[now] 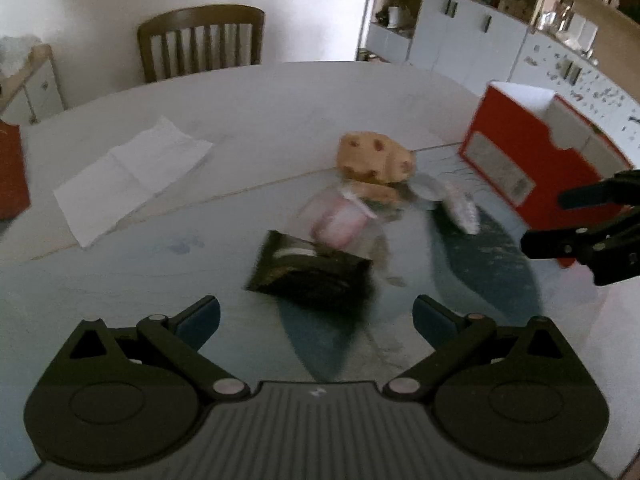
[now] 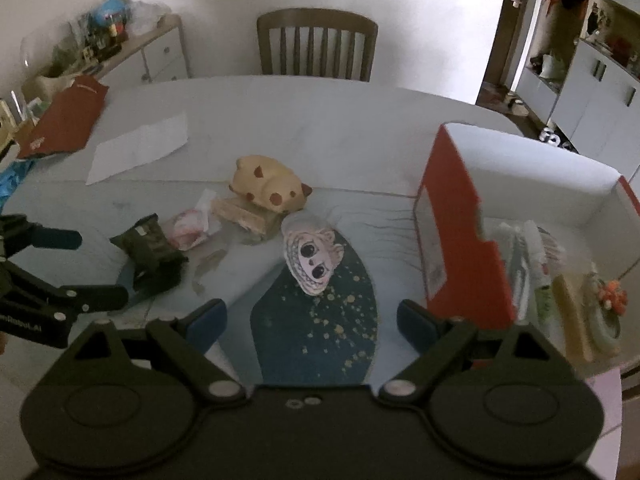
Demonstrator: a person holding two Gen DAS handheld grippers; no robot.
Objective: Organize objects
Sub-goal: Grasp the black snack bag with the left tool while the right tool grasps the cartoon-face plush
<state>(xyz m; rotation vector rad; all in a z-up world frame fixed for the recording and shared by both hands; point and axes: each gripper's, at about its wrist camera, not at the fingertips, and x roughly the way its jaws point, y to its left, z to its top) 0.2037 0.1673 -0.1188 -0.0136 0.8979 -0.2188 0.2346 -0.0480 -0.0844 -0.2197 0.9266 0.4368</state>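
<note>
Jaws of both grippers stand apart, nothing held. Left gripper hovers just short of the dark green pouch, which lies dead ahead between its fingertips, long axis running across the jaw line, tilted slightly. Right gripper faces the doll-face packet, a little further ahead of it.

Judgement: left gripper is nearer to the pouch; a short forward-and-down move would bracket it.

Relative to the pouch: pink wrapped item touching its far edge; yellow spotted plush toy beyond that; red box well to the right, open-topped, already holding several items.

Surface: pale table, a dark blue patterned patch on the cloth near the grippers. White paper sheet far left of the pouch. Wooden chair behind the table; white cabinets beyond.
</note>
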